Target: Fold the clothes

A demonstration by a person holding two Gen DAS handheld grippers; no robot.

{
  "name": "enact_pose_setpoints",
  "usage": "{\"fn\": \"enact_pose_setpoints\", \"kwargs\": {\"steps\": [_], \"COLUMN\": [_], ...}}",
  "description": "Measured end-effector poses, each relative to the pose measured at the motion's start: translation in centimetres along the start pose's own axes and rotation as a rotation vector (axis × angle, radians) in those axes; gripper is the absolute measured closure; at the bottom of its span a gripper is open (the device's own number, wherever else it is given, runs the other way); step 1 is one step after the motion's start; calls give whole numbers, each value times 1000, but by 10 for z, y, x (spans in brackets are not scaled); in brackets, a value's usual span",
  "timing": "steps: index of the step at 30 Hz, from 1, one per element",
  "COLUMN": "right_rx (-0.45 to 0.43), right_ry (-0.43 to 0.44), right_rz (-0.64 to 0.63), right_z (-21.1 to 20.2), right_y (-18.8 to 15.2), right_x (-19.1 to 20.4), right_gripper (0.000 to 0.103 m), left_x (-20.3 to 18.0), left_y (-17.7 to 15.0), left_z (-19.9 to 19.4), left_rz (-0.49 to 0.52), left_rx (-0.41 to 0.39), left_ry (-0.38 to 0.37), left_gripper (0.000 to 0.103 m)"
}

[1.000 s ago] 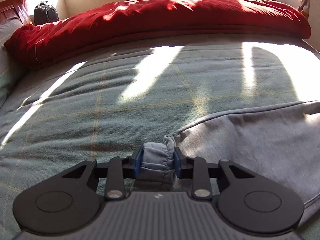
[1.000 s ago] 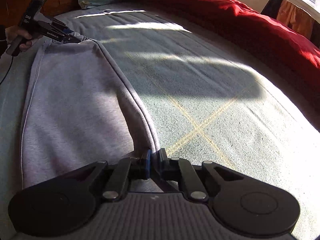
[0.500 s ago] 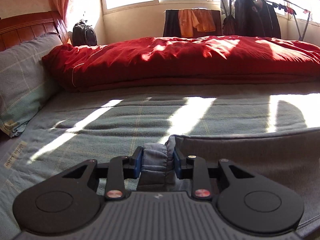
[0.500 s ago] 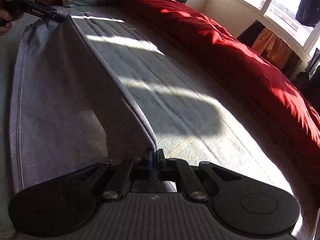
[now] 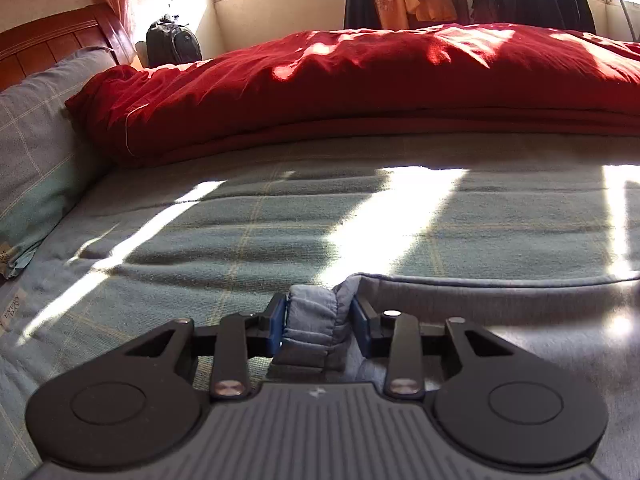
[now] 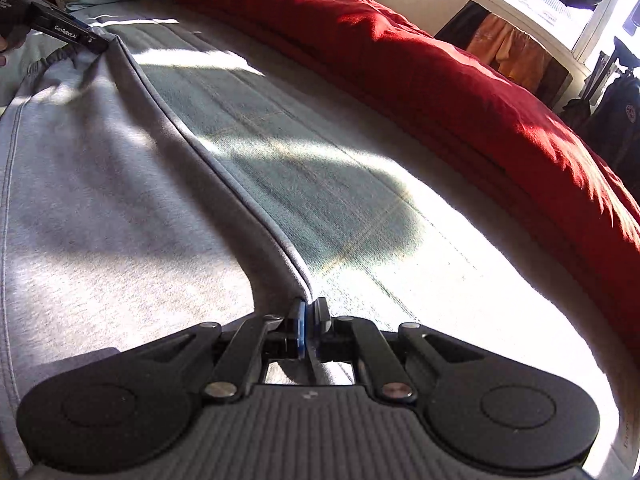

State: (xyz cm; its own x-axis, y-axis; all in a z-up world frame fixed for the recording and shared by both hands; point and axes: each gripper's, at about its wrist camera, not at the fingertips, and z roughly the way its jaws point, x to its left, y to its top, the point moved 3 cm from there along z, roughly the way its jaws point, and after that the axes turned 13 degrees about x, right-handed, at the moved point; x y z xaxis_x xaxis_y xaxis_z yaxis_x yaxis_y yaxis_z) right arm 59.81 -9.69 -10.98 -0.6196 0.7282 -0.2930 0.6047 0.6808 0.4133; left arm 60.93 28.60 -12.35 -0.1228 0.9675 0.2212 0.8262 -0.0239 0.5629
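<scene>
Left wrist view shows the left gripper low over the bed, its fingers opening around the bunched elastic waistband of the grey sweatpants; the right pad already stands clear of it. A red duvet lies heaped along the far side, a pillow at the left, a backpack and hanging clothes beyond. The right gripper is clamped tight on the garment's edge; the pinched fabric is largely hidden behind its fingers. Sun glare washes out the bedsheet nearby.
</scene>
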Motion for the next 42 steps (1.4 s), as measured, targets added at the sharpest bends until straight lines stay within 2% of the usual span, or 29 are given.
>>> {"fn": "enact_pose_setpoints", "kwargs": {"steps": [2, 4, 9, 11, 12, 14, 18, 21, 27, 30, 31, 32, 38, 42], "right_rx": [-3, -6, -53, -75, -80, -84, -80, -84, -81, -54, -39, -28, 6, 33], "right_ry": [5, 9, 78, 108, 120, 138, 155, 155, 126, 89, 75, 70, 46, 21], "right_rz": [14, 29, 83, 107, 113, 125, 140, 144, 102, 67, 67, 76, 128, 169], "right_z": [0, 1, -25, -37, -43, -56, -82, -100, -124, -129, -130, -130, -131, -134], "right_y": [-1, -2, -4, -4, -4, -5, -5, -5, -7, -13, -15, -18, -35, -54], "right_x": [-1, -2, -6, -7, -6, -6, -4, -4, 4, 8, 9, 7, -11, -32], "right_gripper": [95, 91, 79, 78, 77, 73, 70, 69, 69, 69, 69, 69, 69, 69], "left_x": [-2, 1, 32, 45, 52, 64, 68, 70, 68, 56, 52, 48, 49, 54], "left_y": [-5, -8, -4, -5, -7, -19, -54, -73, -71, -69, -69, -69, -67, -68], "left_z": [7, 0, -37, -52, -58, -60, -46, -33, -25, -30, -31, -33, -38, -35], "left_rz": [9, 5, -93, -147, -185, -274, -355, -422, -498, -429, -410, -385, -365, -382], "left_rx": [35, 16, -11, -25, -12, 86, 231, 258, 201, 187, 181, 176, 175, 191], "left_ry": [29, 29, -47, -72, -94, -146, -208, -257, -289, -213, -194, -175, -123, -106], "left_gripper": [54, 54, 49, 40, 38, 38, 38, 39, 36, 43, 65, 73, 78, 77]}}
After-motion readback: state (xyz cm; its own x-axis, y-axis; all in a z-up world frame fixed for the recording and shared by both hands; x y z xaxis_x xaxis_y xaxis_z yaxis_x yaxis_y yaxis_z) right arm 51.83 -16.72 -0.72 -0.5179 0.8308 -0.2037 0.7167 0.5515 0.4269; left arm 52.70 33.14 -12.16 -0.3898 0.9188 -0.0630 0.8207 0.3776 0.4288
